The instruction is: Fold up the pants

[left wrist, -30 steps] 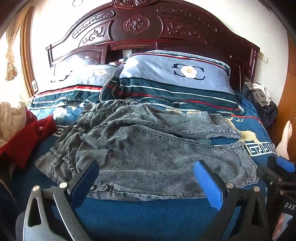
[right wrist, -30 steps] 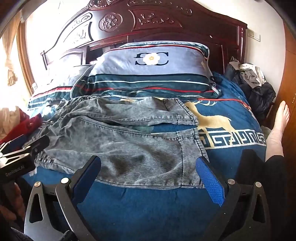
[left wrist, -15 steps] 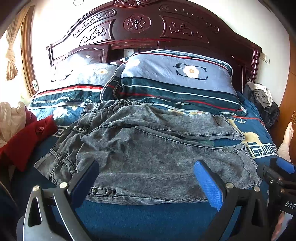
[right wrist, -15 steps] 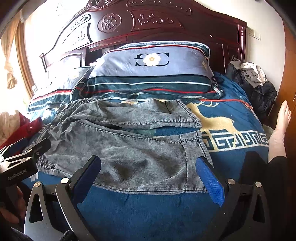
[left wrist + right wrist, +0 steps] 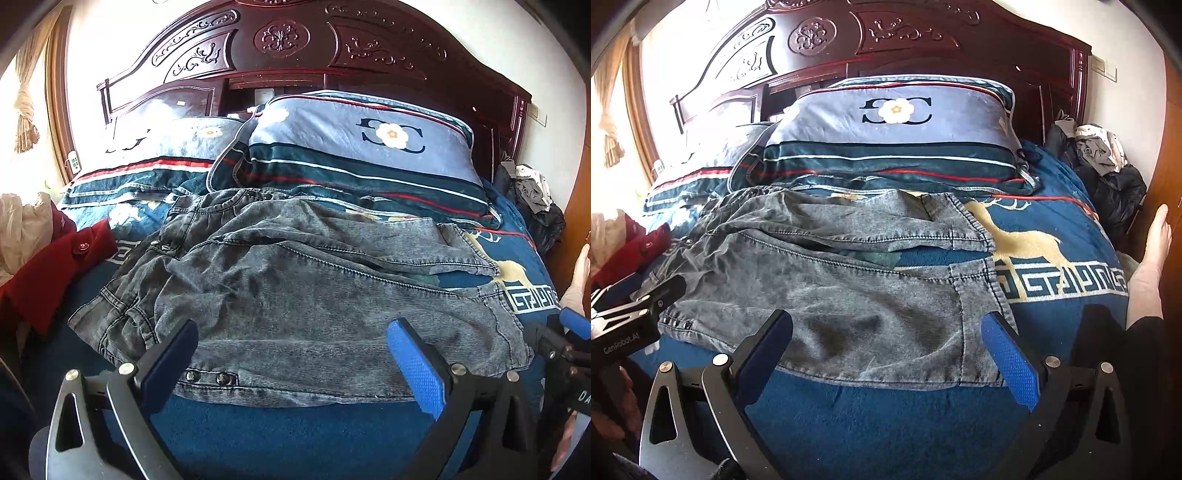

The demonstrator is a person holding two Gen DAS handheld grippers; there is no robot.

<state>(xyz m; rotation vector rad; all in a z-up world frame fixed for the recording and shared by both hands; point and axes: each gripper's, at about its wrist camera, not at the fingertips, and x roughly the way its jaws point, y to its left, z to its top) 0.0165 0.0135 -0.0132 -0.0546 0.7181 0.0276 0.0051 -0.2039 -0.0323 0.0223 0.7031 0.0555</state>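
Observation:
Grey washed-denim pants [image 5: 295, 288] lie spread across the blue bedspread, waistband to the left, two leg hems to the right. In the right wrist view the pants [image 5: 831, 288] show both legs, the far one lying partly apart from the near one. My left gripper [image 5: 291, 354] hovers open above the near edge of the pants, close to the snap buttons [image 5: 210, 377]. Over the near leg's hem end, my right gripper [image 5: 886, 343] is open too. Neither holds any cloth.
Two striped pillows [image 5: 362, 147] lean on the carved wooden headboard [image 5: 284, 48]. A red garment [image 5: 48, 269] lies at the left bed edge, dark clothes [image 5: 1108, 177] are heaped at the right. A person's bare foot [image 5: 1152, 251] rests by the right side.
Both grippers have moved slightly forward towards the pants and stay open. The pants have not moved.

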